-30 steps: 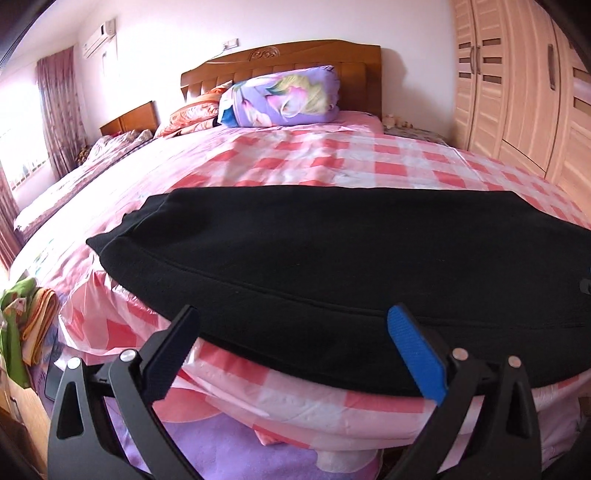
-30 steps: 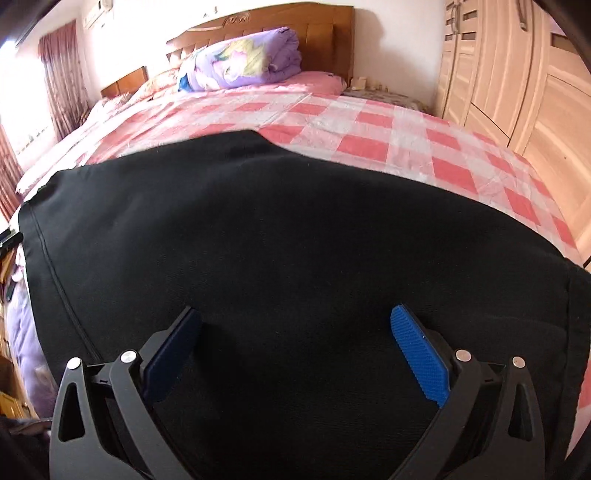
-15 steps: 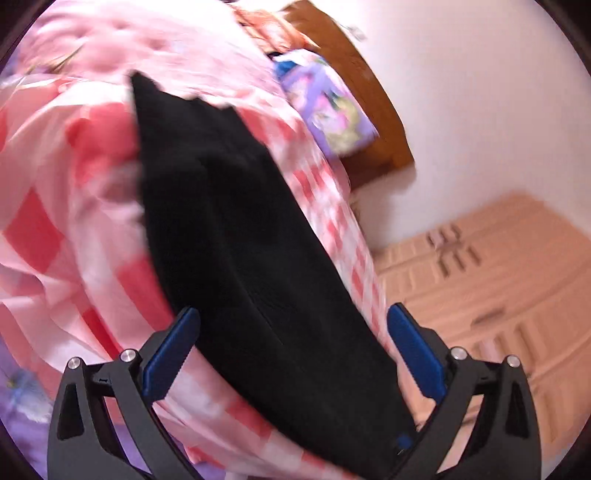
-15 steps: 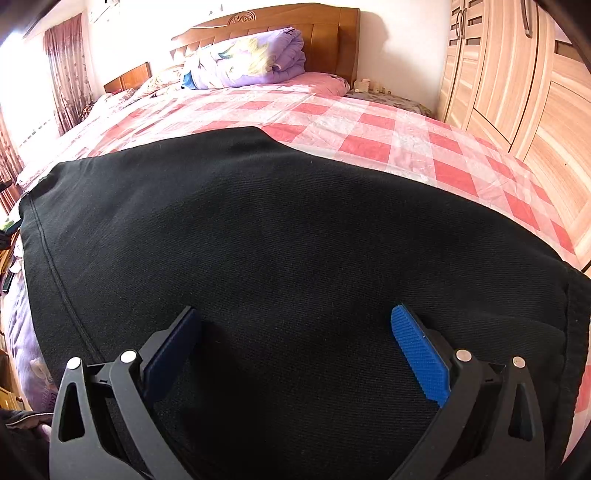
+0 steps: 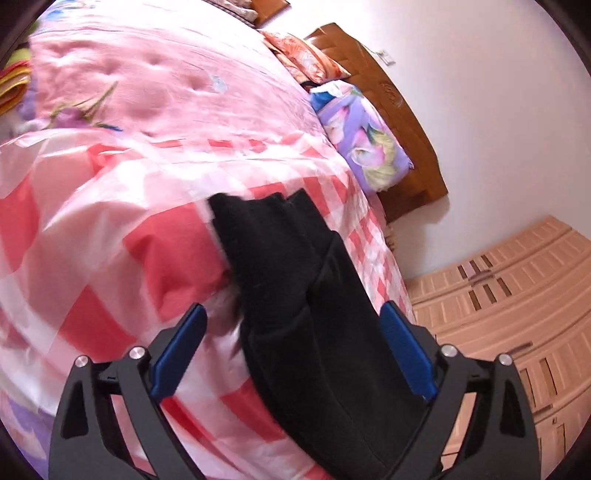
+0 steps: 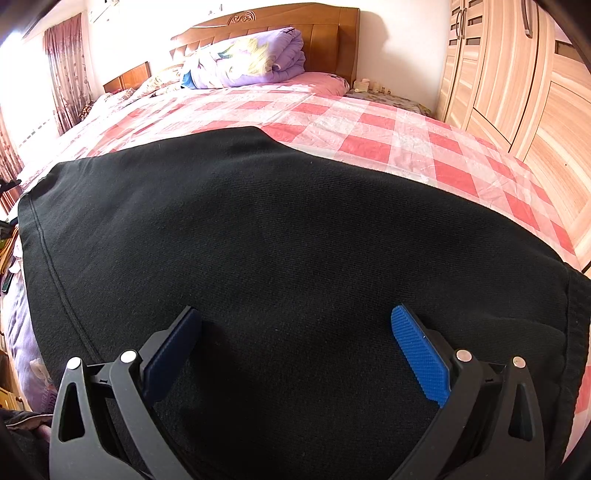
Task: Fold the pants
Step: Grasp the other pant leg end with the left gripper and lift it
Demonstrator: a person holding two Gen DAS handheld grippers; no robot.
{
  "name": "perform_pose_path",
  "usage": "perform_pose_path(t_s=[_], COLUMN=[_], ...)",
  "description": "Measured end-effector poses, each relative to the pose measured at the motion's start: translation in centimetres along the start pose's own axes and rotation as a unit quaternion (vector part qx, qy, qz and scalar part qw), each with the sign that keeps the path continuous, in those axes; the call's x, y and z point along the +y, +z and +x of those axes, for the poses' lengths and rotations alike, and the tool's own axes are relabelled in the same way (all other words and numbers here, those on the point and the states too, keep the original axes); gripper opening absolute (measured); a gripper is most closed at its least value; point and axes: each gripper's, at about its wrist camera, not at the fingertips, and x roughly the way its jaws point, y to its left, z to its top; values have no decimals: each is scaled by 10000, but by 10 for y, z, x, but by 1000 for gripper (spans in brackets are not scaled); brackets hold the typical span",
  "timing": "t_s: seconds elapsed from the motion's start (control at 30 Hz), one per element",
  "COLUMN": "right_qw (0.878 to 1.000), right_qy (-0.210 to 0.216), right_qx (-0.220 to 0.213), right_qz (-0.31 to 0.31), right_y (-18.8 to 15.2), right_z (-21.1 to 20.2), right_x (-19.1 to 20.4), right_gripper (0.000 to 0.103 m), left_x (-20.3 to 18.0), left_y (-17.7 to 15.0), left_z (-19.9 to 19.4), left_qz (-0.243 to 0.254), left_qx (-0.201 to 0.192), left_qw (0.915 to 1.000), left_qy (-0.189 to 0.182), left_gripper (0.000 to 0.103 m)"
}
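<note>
Black pants (image 6: 258,240) lie flat across the foot of a bed with a pink and red checked cover (image 6: 369,125). My right gripper (image 6: 295,332) is open and hovers low over the pants near their right end, holding nothing. My left gripper (image 5: 291,332) is open, rolled sideways, and straddles the pants' left end (image 5: 295,277), where the hems (image 5: 258,203) lie on the cover. I cannot tell whether its fingers touch the cloth.
A folded purple floral quilt (image 6: 247,59) and pillows rest against the wooden headboard (image 6: 325,33). Wooden wardrobes (image 6: 517,74) stand along the right side. A second bed (image 6: 122,81) and curtains (image 6: 62,66) are at the left.
My left gripper has rolled sideways and swung to the pants' left end, facing along them. My right gripper has barely moved.
</note>
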Motion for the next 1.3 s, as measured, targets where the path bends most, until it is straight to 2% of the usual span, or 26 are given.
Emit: perform_pose_path(t_s=[0.07,0.1,0.13,0.2,0.27,0.33,0.37,0.4,0.43,0.57,0.63,0.7,0.77,0.83,0.9,0.93,0.97,1.03,1.1,1.13,1.17,1.2,1.23,1.27,1.3], right_qw=[10000,10000,10000,10000,10000,10000,10000,10000,10000,10000,10000,10000,10000,10000,10000,10000,10000,10000,10000,10000,10000,10000,9999,9999,9999], right_qy=[-1,-1,-1,-1,-8,-1,0,-2,-7,-4,-4,-6,-4,-4,-3,3,8,9,34,47,64,78,94,105,124], right_qx=[-4,-3,-2,-6,-12,-8,-9,-11,-13,-14,-13,-12,-15,-18,-15,-16,-18,-18,-23,-26,-31,-37,-44,-51,-58], right_qz=[5,4,3,3,0,-1,0,1,1,-1,0,-2,-1,-1,-4,-2,-1,-4,1,5,10,14,19,24,33], right_y=[0,0,0,0,0,0,0,0,0,0,0,0,0,0,0,0,0,0,1,1,1,1,1,1,1], right_z=[0,0,0,0,0,0,0,0,0,0,0,0,0,0,0,0,0,0,0,0,0,-1,-1,-1,-1], right_x=[0,0,0,0,0,0,0,0,0,0,0,0,0,0,0,0,-1,0,-1,-2,-2,-3,-3,-3,-4], right_gripper=[99,99,99,99,99,99,99,99,99,99,99,99,99,99,99,99,99,99,99,99,99,99,99,99,99], left_x=[-5,-7,-8,-2,-1,-5,-7,-9,-8,-17,-31,-71,-117,-163,-218,-235,-257,-282,-299,-300,-297,-294,-287,-279,-272], left_y=[4,6,8,6,5,4,4,3,2,-5,-11,-27,-46,-72,-117,-136,-167,-217,-281,-302,-330,-348,-368,-378,-394], left_z=[9,15,23,31,33,33,34,36,38,27,14,-5,-16,-21,-18,-15,-10,1,24,34,51,64,81,92,98], left_qz=[103,158,205,95,104,159,243,263,259,554,740,1469,2191,2907,3794,4093,4491,5048,5766,6002,6293,6467,6664,6819,7095], left_qx=[-1,12,77,84,-30,-162,-156,-60,-7,-231,-471,-864,-1070,-1190,-1257,-1257,-1241,-1103,-876,-745,-506,-264,90,279,395], left_qw=[9999,9998,9988,9983,9987,9992,9995,9994,9982,9965,9949,9843,9686,9482,9157,9028,8841,8559,8118,7956,7744,7609,7438,7288,7014], left_qy=[-40,111,429,567,499,336,157,213,544,579,492,458,479,466,410,401,351,227,305,351,422,462,505,554,548], left_gripper=[92,92,92,93,101,100,70,44,27,24,23,23,23,23,23,23,23,23,23,23,23,23,24,29,34])
